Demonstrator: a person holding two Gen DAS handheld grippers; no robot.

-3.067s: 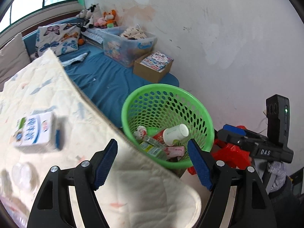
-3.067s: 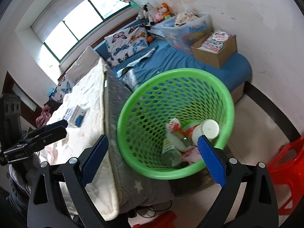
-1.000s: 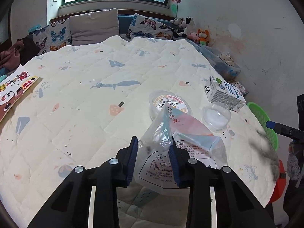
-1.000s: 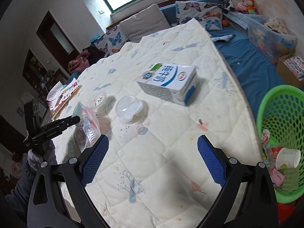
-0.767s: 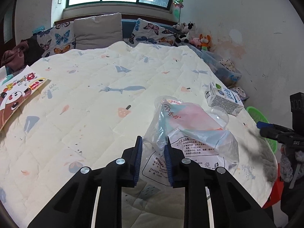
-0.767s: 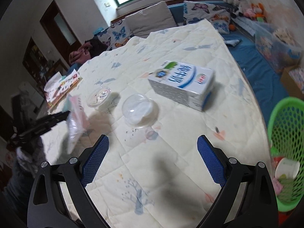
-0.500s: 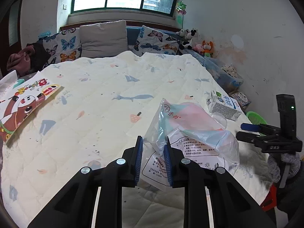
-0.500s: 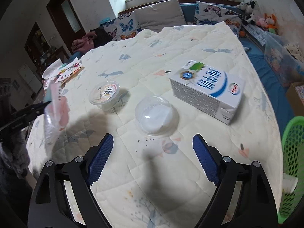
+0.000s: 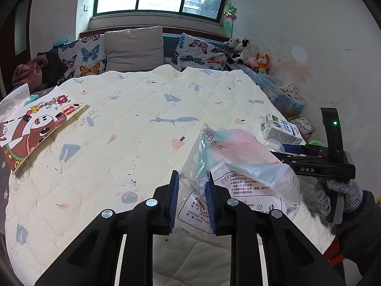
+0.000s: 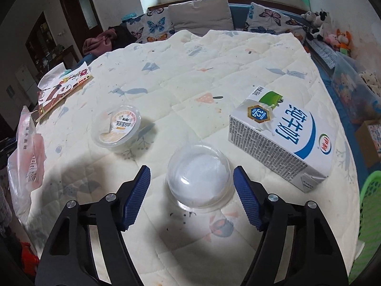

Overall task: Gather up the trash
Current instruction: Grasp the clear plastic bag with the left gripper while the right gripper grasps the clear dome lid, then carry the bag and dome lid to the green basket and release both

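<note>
Still plenty to clear off the bed (image 10: 214,54). Spread over the quilt near its right edge: milk carton (image 10: 283,140), biggest of the lot, lying on its side; then the lidded snack cup (image 10: 116,125) out toward the middle; then the clear dome lid (image 10: 198,175) between the two, nearer the foot edge. None of these collected yet. Green basket (image 10: 366,205) just showing past the right edge of the bed, off the quilt, well apart from all three; contents not visible from here.

One piece in hand, though: plastic bag (image 9: 228,166) pinched at its crumpled neck by the left gripper (image 9: 191,202), pads pressed tight on the film, rest of the bag ballooning out to the right above the quilt. Lifted, not yet binned.

Now the right gripper (image 10: 191,196), coming in over the dome lid. Lid sitting squarely between the two blue pads, gap showing on either side, nothing touching yet. Jaws closing on it as seen, pointing down at the quilt.

Judging by the layout: bag and probably lid next for the basket, then cup and carton left to fetch.
</note>
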